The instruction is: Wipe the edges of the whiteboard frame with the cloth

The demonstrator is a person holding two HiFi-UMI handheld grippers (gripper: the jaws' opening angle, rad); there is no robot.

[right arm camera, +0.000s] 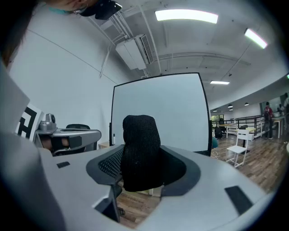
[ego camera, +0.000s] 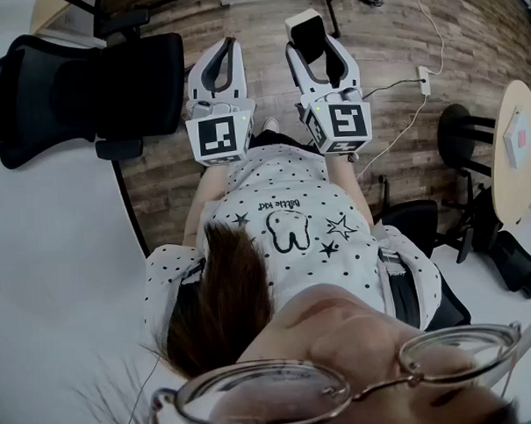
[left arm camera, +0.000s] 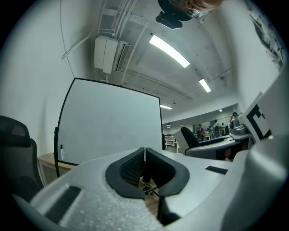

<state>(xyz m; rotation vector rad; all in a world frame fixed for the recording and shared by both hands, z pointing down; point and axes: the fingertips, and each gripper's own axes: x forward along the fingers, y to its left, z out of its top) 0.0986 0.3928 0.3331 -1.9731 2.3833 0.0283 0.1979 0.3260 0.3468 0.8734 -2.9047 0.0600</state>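
Cloth (right arm camera: 141,149): 1, in right tool (right arm camera: 144,168) | left tool (left arm camera: 145,155): closed | whiteboard (left arm camera: 110,122): 1

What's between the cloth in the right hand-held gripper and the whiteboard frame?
Nothing visible. In the right gripper view the cloth, clamped in the right hand-held gripper, faces the whiteboard frame across open space and isn't touching it.
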